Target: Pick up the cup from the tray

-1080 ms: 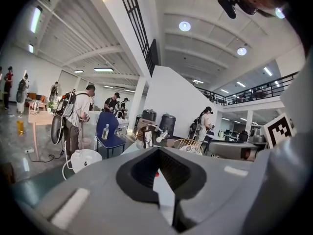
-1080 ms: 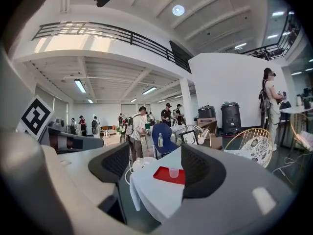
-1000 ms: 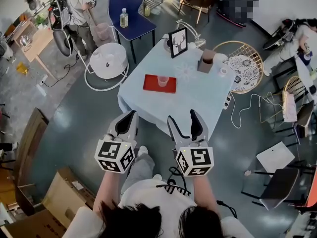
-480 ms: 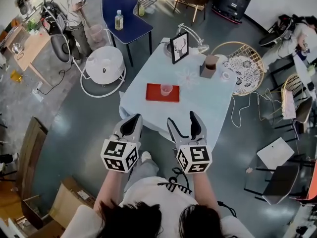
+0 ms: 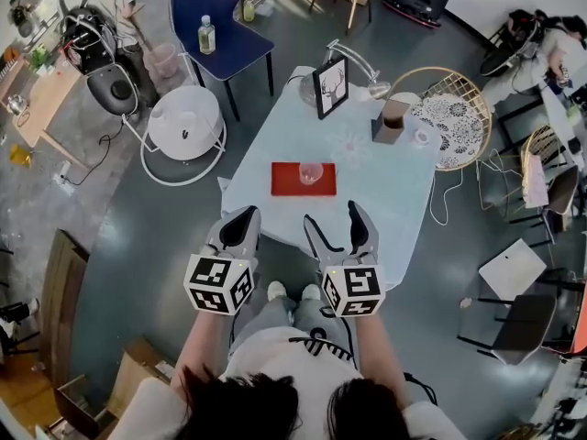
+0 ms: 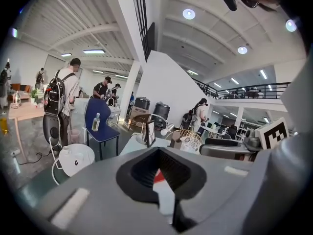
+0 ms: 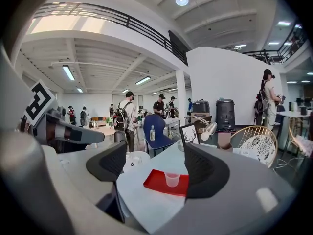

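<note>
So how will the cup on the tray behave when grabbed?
The cup looks clear, thin and empty, so probably light and easily squashed. It stands loose on the smooth tray, so a nudge may slide or tip it.

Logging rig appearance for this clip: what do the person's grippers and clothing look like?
The left gripper and right gripper are light grey with black pads on two tapering jaws. Each carries a white cube with black square markers. The person wears a white top.
</note>
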The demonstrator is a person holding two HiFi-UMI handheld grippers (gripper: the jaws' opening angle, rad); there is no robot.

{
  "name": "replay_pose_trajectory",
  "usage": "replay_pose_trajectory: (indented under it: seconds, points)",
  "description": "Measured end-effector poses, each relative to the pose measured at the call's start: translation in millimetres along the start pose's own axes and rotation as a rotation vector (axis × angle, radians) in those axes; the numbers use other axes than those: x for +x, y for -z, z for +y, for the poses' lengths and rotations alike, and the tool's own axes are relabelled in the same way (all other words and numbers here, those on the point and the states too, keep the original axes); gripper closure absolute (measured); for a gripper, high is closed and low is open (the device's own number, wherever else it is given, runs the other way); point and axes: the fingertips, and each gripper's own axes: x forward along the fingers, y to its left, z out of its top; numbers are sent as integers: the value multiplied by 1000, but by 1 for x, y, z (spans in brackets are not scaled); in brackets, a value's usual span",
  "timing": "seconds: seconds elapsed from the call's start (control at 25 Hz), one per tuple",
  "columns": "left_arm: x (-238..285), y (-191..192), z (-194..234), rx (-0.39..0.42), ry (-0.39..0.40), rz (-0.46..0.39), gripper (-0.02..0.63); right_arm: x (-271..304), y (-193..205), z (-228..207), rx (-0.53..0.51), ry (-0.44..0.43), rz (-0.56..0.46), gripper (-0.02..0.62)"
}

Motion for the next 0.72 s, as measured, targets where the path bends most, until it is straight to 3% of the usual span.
replay_pose_trajectory:
  seconds: [0.32, 0.56, 0.72]
  points:
    - [24, 9, 7, -13, 24, 37, 606, 35, 25, -19, -5, 30, 39, 196]
    - [34, 12, 28, 15, -100, -30, 606, 63, 55, -36, -7, 65, 68, 190]
    - [46, 21, 33, -8, -106, -17, 606, 90, 82, -41, 5, 49, 113, 189]
